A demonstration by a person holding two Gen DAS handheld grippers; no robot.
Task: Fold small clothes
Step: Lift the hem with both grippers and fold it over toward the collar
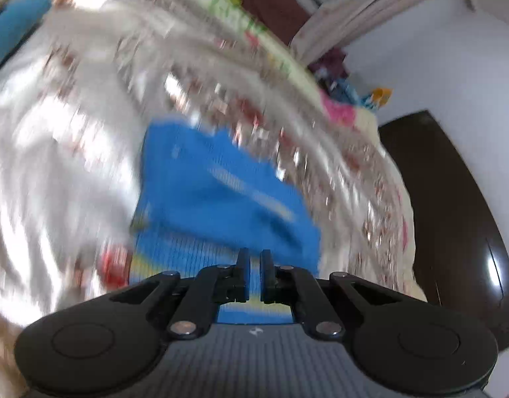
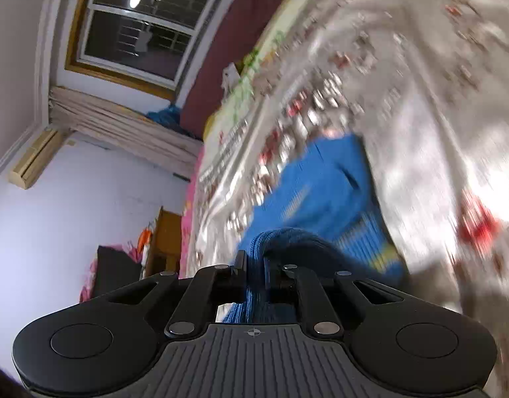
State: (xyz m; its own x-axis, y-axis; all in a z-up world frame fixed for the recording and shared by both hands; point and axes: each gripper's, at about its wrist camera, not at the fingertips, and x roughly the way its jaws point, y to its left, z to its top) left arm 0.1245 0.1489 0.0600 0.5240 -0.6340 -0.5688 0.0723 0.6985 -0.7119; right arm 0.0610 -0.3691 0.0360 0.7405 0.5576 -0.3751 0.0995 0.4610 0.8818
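left hand-held gripper (image 1: 253, 255) clamped on blue knit garment (image 1: 221, 182) | right hand-held gripper (image 2: 253, 258) clamped on it | writing: none legible

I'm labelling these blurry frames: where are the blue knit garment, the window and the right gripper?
Blue knit garment (image 1: 221, 179): left wrist view, middle of its blue body.
Window (image 2: 141, 23): right wrist view, middle of the glass.
Right gripper (image 2: 254, 258): right wrist view, between the fingertips, shut on the garment.
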